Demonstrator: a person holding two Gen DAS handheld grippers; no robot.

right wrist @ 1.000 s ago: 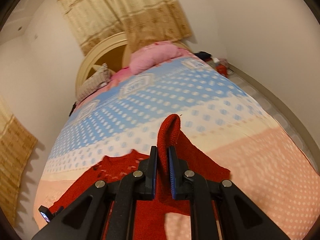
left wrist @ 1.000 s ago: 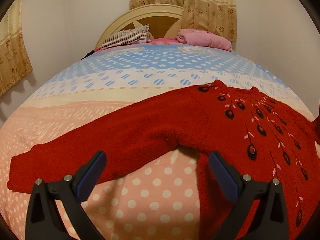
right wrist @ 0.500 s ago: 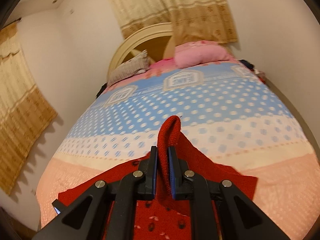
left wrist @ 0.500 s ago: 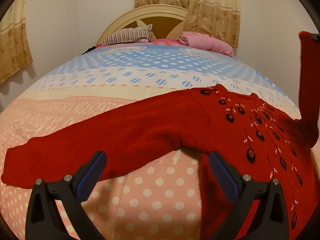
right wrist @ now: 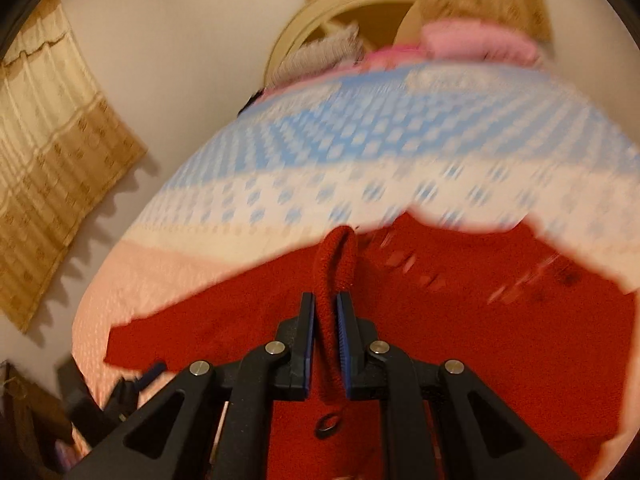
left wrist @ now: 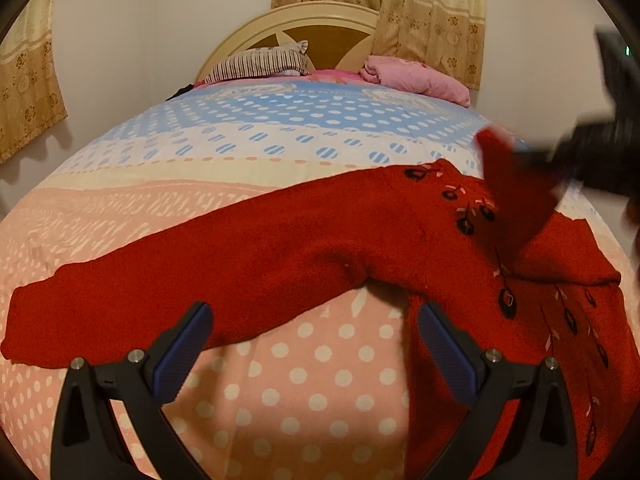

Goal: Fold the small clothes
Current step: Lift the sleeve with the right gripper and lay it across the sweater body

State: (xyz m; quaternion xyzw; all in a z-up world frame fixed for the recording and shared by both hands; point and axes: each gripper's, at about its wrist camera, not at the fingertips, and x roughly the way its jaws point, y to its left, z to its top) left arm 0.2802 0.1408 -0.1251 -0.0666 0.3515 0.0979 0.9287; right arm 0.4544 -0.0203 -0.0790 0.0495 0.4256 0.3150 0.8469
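Two pillows lie at the head of the bed [left wrist: 280, 148], a striped pillow [left wrist: 258, 66] and a pink pillow [left wrist: 416, 78], both against the rounded cream headboard [left wrist: 316, 20]. Patterned curtains [left wrist: 432, 12] hang behind it and on the left wall. The bed's dotted cover runs from blue bands far off to pink bands close by.

The red sweater [left wrist: 280, 256] lies spread across the pink part of the cover, its body to the right with dark embroidered leaf shapes, one long sleeve [left wrist: 120, 304] stretched flat to the left. Nothing lies on that sleeve.

The left tool [left wrist: 316, 344] hovers just above the cover near the armpit of the sweater, its blue-padded fingers spread wide and empty.

The right tool [right wrist: 326, 320] is pressed together on the other sleeve's cuff [right wrist: 336, 256], which loops up between its fingers above the sweater's body. In the left wrist view this lifted sleeve rises at the right, over the embroidered chest, with the right tool a dark blur beside it.
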